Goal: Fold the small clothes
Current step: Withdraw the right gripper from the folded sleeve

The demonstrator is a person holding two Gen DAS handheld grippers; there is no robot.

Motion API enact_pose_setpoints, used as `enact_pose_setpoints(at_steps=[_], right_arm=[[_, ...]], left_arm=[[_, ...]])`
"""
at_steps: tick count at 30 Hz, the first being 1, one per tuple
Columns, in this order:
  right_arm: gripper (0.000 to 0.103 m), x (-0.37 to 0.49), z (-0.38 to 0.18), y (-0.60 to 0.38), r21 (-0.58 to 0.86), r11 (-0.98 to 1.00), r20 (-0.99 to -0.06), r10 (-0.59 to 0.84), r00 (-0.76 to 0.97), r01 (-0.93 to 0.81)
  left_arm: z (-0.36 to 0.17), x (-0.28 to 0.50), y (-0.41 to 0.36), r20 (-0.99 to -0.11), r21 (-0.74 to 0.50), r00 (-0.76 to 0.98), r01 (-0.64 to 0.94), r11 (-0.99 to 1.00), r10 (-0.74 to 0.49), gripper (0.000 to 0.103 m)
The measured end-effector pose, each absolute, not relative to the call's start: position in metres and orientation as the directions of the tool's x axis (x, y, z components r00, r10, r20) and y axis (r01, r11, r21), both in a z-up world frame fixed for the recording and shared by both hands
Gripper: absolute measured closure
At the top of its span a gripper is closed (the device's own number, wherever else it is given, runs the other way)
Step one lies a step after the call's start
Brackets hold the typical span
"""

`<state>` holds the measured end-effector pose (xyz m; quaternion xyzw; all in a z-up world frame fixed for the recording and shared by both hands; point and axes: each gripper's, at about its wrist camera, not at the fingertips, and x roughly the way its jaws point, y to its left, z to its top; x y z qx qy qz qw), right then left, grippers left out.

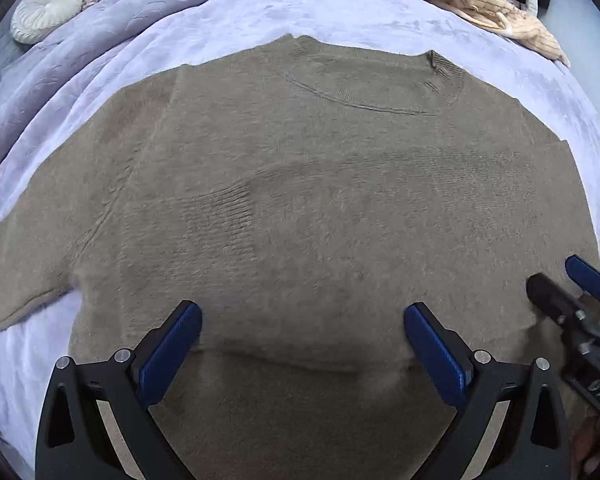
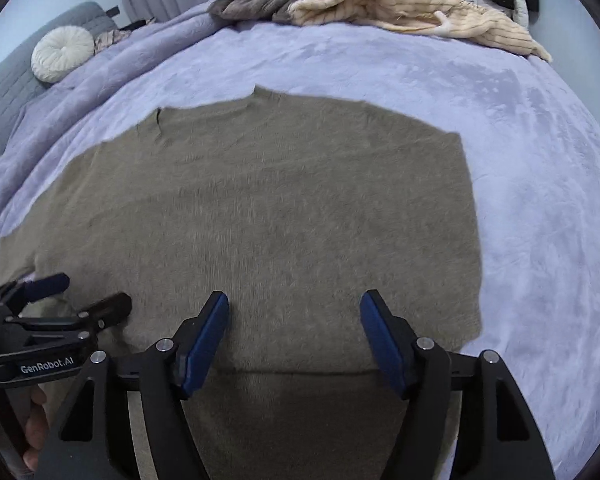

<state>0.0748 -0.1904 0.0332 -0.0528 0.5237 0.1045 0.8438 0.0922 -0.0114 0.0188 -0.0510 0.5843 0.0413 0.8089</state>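
handling: sweater (image 1: 300,200) looks soft, light, floppy; I'd pinch the near folded edge | place: flat mid-bed on the lilac blanket (image 2: 540,160), toward the near edge | left claw (image 1: 302,344) apart, empty, over that edge | right claw (image 2: 294,336) apart, empty, beside it

- Lit softly and evenly, rather dim and cool, without glare.
- Cast faint shadows under the left gripper (image 1: 302,334) and right gripper (image 2: 294,330).
- Bent strongly by fisheye toward black corners.
- Slightly blurred across the sweater (image 1: 300,200).
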Motion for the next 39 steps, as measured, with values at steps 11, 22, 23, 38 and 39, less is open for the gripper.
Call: enact_pose_setpoints(at_steps=[11,22,23,38,39], right_arm=[[0.029,-0.008,0.028,-0.167,-0.01,0.925,-0.897,0.159,0.413,-0.379],[0.023,-0.126,0.043,-0.21,-0.131,0.842,-0.888,0.136,0.44,-0.524],[0.023,-0.126,0.052,-0.207,-0.111,0.837,-0.876,0.172,0.45,-0.536],[0.022,-0.147,0.024,-0.188,-0.088,0.707,-0.905,0.239,0.353,-0.702],[0.022,-0.15,0.026,-0.191,-0.089,0.706,-0.91,0.23,0.346,-0.702]], left_arm=[[0.011,0.003,-0.008,-0.946,-0.046,0.321,-0.03,0.999,-0.034,0.001],[0.045,-0.106,0.014,-0.926,0.037,0.379,0.101,0.994,-0.004,0.001],[0.055,-0.107,0.012,-0.911,0.022,0.412,0.11,0.994,-0.026,0.001],[0.032,-0.154,0.001,-0.943,0.021,0.329,0.18,0.983,-0.04,0.0],[0.035,-0.153,0.005,-0.941,0.016,0.335,0.167,0.986,-0.042,0.0]])
